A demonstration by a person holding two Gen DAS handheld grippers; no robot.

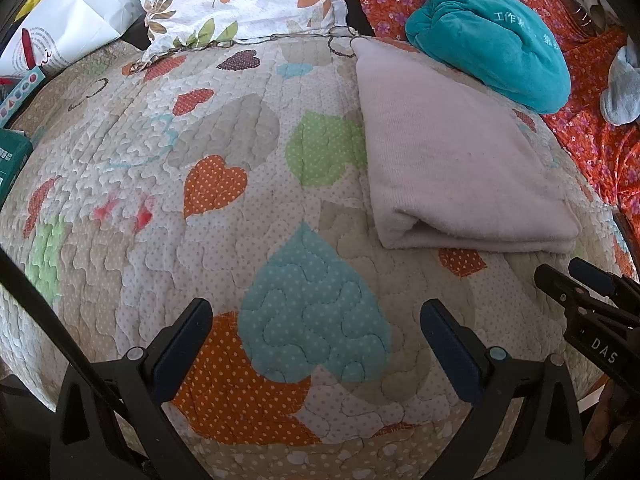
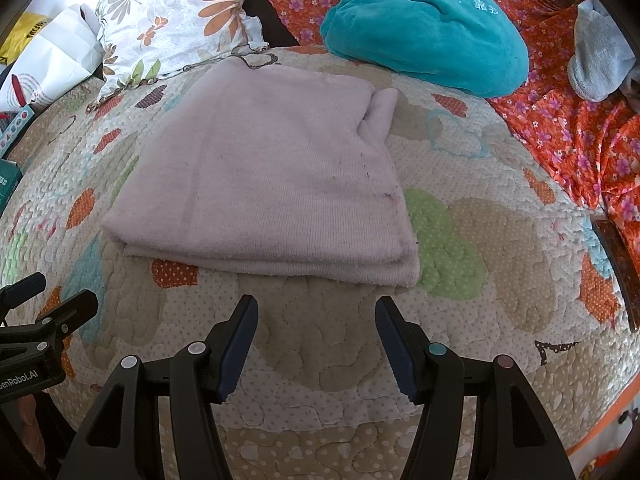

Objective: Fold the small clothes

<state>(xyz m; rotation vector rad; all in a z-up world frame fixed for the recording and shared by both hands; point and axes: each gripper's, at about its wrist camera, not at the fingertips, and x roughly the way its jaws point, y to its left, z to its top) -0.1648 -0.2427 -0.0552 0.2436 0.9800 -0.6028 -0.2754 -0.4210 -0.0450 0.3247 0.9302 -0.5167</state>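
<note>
A pale pink garment [image 2: 264,188] lies folded flat on the heart-patterned quilt [image 2: 460,320]; it also shows in the left wrist view [image 1: 452,152] at the right. My right gripper [image 2: 316,312] is open and empty, just short of the garment's near edge. My left gripper [image 1: 316,316] is open and empty over bare quilt [image 1: 224,240], left of the garment. The right gripper's tips show in the left wrist view [image 1: 572,280]; the left gripper's tips show in the right wrist view [image 2: 48,300].
A teal plush bundle [image 2: 428,24] lies beyond the garment on an orange floral sheet [image 2: 568,132]. A floral pillow [image 2: 172,16] and white bags [image 2: 52,52] sit at the back left. A grey cloth [image 2: 600,56] lies far right. A green box [image 1: 12,160] is at the left edge.
</note>
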